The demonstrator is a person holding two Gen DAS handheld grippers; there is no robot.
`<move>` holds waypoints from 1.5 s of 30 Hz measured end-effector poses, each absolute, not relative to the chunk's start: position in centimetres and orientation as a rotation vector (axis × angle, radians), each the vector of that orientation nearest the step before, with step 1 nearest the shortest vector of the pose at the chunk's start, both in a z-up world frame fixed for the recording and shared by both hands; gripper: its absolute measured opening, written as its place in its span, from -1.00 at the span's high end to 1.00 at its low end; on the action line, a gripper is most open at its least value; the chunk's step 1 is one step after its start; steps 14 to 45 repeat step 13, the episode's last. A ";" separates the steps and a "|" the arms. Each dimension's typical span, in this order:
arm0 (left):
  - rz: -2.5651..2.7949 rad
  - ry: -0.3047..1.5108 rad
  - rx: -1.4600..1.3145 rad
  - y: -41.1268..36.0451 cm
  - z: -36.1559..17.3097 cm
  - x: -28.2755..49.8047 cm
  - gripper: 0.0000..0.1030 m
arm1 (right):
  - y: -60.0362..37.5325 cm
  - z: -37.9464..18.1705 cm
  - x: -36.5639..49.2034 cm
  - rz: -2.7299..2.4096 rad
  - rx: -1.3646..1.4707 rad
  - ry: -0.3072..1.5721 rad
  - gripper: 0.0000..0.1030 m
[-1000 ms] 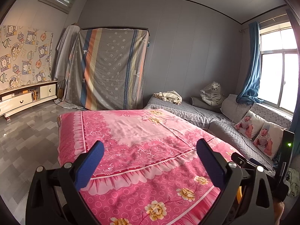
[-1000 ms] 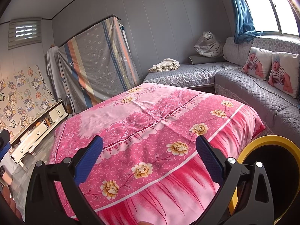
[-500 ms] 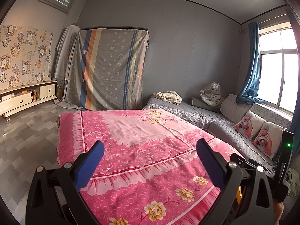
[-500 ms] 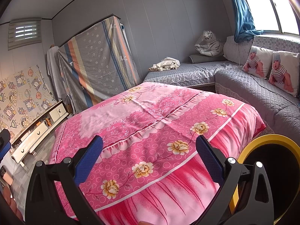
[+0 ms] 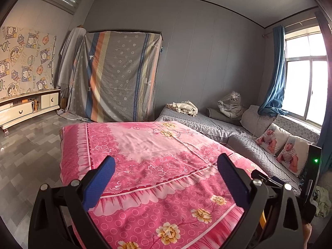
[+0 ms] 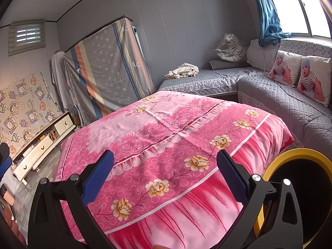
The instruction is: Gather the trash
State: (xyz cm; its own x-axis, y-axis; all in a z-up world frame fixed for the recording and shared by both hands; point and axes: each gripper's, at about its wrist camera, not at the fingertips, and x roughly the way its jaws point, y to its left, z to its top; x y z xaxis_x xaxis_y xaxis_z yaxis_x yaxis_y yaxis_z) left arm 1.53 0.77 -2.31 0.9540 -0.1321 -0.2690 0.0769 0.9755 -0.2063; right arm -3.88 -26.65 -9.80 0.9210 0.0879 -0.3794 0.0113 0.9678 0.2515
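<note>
My left gripper is open above the near end of a pink flowered cover spread over a table or bed; nothing sits between its blue pads. My right gripper is also open and empty over the same cover. A yellow-rimmed bin with a dark inside stands low at the right in the right wrist view. A sliver of its yellow rim shows behind the right finger in the left wrist view. No trash item is visible on the cover.
A grey quilted corner sofa with baby-print cushions, a tiger toy and crumpled cloth runs along the right. A wardrobe draped in striped cloth stands at the back. A white low cabinet lines the left wall beside grey tiled floor.
The right wrist view has shifted slightly, with the bed and sofa sitting a little differently in frame. The left view is unchanged and both grippers stay open.
</note>
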 end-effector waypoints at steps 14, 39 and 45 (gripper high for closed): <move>-0.108 0.313 -0.182 0.5 -2.7 2.0 -0.84 | -26.1 -10.0 -4.2 0.040 0.257 0.405 -0.84; -0.108 0.313 -0.182 0.5 -2.7 2.0 -0.84 | -26.1 -10.0 -4.2 0.040 0.257 0.405 -0.84; -0.108 0.313 -0.182 0.5 -2.7 2.0 -0.84 | -26.1 -10.0 -4.2 0.040 0.257 0.405 -0.84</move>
